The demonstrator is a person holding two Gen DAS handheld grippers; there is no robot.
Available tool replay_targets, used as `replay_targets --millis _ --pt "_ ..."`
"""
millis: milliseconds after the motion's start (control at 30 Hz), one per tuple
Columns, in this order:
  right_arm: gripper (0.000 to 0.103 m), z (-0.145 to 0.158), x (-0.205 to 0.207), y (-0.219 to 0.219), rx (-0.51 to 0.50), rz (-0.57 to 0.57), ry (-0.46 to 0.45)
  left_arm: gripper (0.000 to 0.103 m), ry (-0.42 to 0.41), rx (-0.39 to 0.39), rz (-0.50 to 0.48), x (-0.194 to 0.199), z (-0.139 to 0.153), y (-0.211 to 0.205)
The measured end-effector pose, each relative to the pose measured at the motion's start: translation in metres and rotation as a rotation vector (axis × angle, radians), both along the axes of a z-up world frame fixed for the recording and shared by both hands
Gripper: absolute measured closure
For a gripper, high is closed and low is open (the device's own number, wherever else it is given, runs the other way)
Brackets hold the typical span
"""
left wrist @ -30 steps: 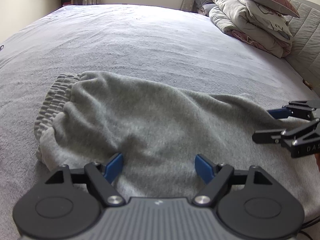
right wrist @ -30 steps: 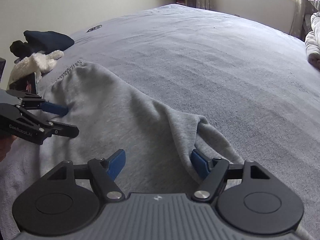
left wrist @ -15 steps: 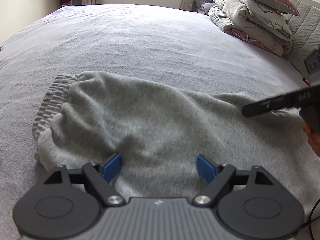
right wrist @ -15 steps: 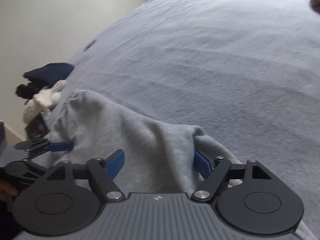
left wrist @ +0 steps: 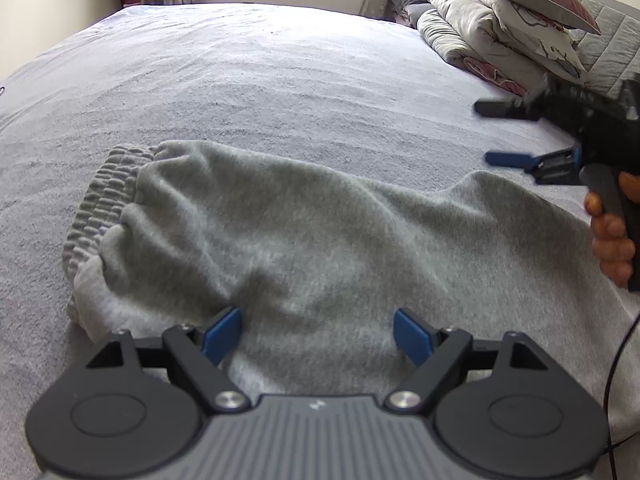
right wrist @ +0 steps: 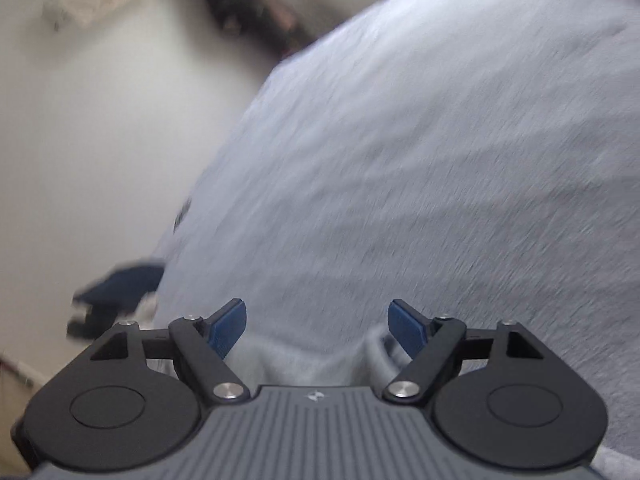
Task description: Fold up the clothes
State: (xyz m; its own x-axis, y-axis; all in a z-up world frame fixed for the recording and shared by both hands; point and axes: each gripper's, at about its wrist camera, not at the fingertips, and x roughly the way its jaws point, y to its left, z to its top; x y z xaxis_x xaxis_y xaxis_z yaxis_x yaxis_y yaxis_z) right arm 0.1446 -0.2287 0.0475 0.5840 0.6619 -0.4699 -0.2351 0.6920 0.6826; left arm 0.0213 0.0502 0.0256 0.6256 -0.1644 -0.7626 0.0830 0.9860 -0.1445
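Observation:
Grey sweatpants [left wrist: 288, 236] lie flat across the grey bed, their ribbed waistband [left wrist: 100, 200] at the left. My left gripper [left wrist: 318, 330] is open and empty, low over the near edge of the pants. My right gripper [left wrist: 490, 134] is open, lifted above the right end of the pants, held by a hand. In the blurred right wrist view the right gripper [right wrist: 318, 322] is open and empty, with only a strip of the pants [right wrist: 304, 364] below its fingers.
The grey bedsheet [left wrist: 260, 80] stretches far behind the pants. A folded duvet and pillows [left wrist: 504, 28] are stacked at the back right. A dark blue item [right wrist: 124, 284] sits at the bed's left edge by the wall. A black cable [left wrist: 616, 364] hangs at right.
My right gripper has lifted off the pants and tilted up and back; its view now shows mostly bed and wall. The left gripper stayed in place, still open.

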Motion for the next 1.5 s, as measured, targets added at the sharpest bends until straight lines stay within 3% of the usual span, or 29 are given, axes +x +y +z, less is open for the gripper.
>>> replay_targets --millis 100,267,400,500,600,767,833,900,1000,1100,1167,1300,1400,1500 --pt "0.021 0.010 -0.009 0.003 -0.043 -0.007 -0.028 0.019 0.004 0.000 0.000 0.000 0.000 0.000" --pt "0.021 0.023 -0.031 0.044 -0.159 0.156 -0.085 0.018 0.009 -0.009 0.002 0.000 0.001 0.001" --pt "0.023 0.011 -0.033 0.075 -0.280 0.245 -0.082 0.018 0.008 -0.001 -0.003 0.000 0.001 0.000" --pt "0.030 -0.012 -0.019 0.065 -0.412 0.143 -0.056 0.018 0.007 0.003 -0.006 0.001 0.000 0.000" --pt "0.034 -0.025 -0.015 0.037 -0.428 0.014 -0.031 0.017 0.007 0.011 -0.012 0.001 0.000 -0.001" --pt "0.034 -0.003 -0.041 0.022 -0.557 -0.089 -0.049 0.017 0.007 0.017 -0.016 0.001 0.000 -0.001" --pt "0.032 0.013 -0.065 0.019 -0.581 -0.100 -0.112 0.017 0.007 0.018 -0.015 0.001 0.000 -0.002" --pt "0.028 0.021 -0.089 0.016 -0.579 -0.091 -0.112 0.017 0.006 0.022 -0.014 0.001 0.000 -0.002" --pt "0.027 0.014 -0.118 0.007 -0.622 -0.066 -0.016 0.017 -0.002 0.033 -0.014 -0.001 -0.001 -0.004" --pt "0.024 -0.017 -0.136 -0.020 -0.599 -0.075 0.107 0.016 -0.011 0.052 -0.016 -0.002 -0.002 -0.007" --pt "0.024 -0.024 -0.148 -0.033 -0.561 -0.098 0.076 0.014 -0.017 0.066 -0.018 -0.002 -0.003 -0.010" --pt "0.024 -0.010 -0.146 -0.013 -0.705 -0.070 0.053 0.014 -0.018 0.066 -0.017 -0.002 0.000 -0.010" --pt "0.024 -0.001 -0.147 -0.008 -0.679 -0.078 0.003 0.014 -0.038 0.043 -0.027 -0.002 0.007 -0.006" --pt "0.021 0.004 -0.151 -0.002 -0.684 -0.132 -0.033 0.014 -0.090 0.080 -0.020 0.001 0.015 -0.002"
